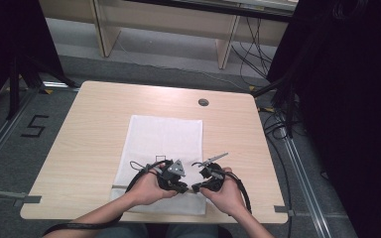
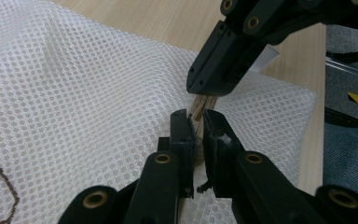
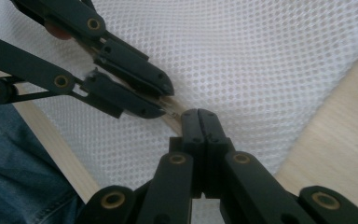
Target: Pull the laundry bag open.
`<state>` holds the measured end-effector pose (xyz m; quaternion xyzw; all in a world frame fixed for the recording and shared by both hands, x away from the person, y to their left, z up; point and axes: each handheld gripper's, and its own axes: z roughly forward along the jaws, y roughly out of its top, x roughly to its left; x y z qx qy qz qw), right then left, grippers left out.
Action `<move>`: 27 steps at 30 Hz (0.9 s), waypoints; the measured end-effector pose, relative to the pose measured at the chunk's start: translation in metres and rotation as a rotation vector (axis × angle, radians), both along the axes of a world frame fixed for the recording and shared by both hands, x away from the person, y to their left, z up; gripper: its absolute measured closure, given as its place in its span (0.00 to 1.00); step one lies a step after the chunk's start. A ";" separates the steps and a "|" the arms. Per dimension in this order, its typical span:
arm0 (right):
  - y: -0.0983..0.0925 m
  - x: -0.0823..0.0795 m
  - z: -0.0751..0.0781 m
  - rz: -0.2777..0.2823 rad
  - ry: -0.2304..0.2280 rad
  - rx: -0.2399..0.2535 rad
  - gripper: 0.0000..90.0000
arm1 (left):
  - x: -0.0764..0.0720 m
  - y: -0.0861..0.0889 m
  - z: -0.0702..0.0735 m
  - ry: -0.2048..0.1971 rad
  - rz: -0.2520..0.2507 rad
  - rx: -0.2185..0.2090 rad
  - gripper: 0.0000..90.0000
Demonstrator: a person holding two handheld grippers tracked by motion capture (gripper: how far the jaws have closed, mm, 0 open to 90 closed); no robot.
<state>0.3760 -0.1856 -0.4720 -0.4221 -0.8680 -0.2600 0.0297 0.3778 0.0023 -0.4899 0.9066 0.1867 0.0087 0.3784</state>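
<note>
A white mesh bag [image 1: 166, 136] lies flat on the wooden table [image 1: 94, 129], reaching to its near edge. Both grippers meet at the bag's near end. In the left gripper view my left gripper [image 2: 196, 121] is shut on a small tan piece [image 2: 199, 106] standing up from the mesh [image 2: 74, 93]. From above, the right gripper [image 2: 206, 89] closes on that piece's top. The right gripper view shows my right gripper [image 3: 199, 114] shut at the tan piece [image 3: 173, 113], with the left gripper [image 3: 165, 100] clamped on it from the upper left. From the high view, the left gripper [image 1: 183, 189] and right gripper [image 1: 196, 188] are tip to tip.
A dark round grommet [image 1: 203, 102] sits in the table beyond the bag. A brown printed outline [image 2: 0, 186] marks the mesh, and a white tag [image 2: 266, 57] sticks out behind the right gripper. The person's jeans [image 3: 18, 177] lie just past the table's near edge. Black curtains and cables stand at the right.
</note>
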 end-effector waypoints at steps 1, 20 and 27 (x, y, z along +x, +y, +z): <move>0.001 0.000 -0.001 -0.006 0.020 -0.001 1.00 | 0.000 0.000 -0.001 0.006 0.003 0.000 0.92; -0.004 0.010 0.003 -0.064 0.140 -0.037 1.00 | 0.000 -0.001 -0.001 -0.001 -0.005 0.007 0.92; 0.006 0.016 -0.001 -0.046 0.145 -0.073 1.00 | 0.000 -0.001 0.000 -0.003 -0.002 0.003 0.92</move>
